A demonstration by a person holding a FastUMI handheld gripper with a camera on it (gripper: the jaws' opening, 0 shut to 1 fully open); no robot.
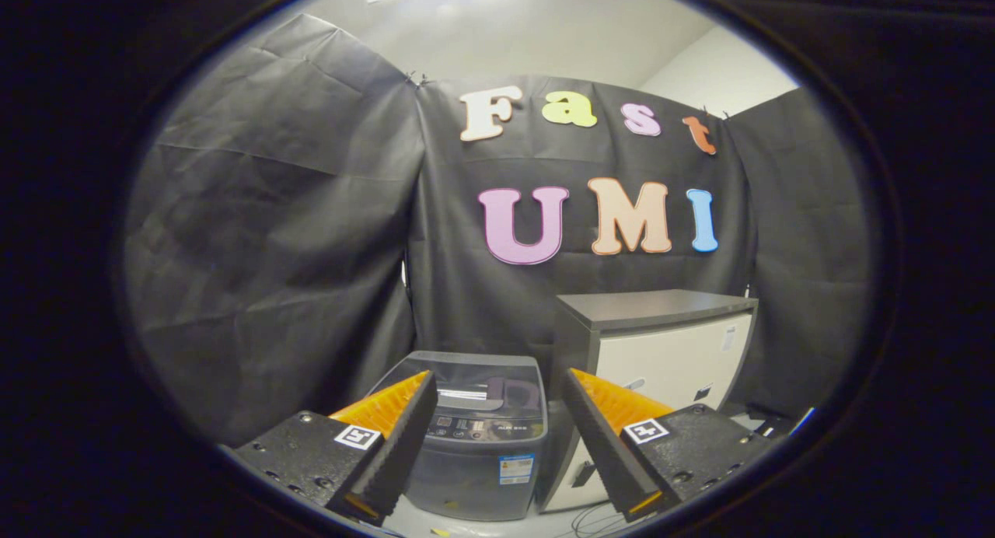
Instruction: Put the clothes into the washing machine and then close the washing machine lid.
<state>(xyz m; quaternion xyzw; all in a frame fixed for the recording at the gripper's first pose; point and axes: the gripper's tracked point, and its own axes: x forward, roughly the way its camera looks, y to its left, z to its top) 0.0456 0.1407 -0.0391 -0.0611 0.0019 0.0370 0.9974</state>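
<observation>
A small grey top-loading washing machine (482,437) stands on the floor just ahead of my fingers, framed between them. Its dark translucent lid (466,376) lies flat and closed on top, with a control panel along the front edge. My gripper (497,394) is open, its two orange-backed black fingers (404,437) spread wide with nothing between them. I see no clothes in this view.
A white cabinet with a grey top (661,351) stands right beside the washer, to its right. Black cloth walls close in behind and on both sides. Thin cables (598,518) lie on the pale floor in front of the cabinet.
</observation>
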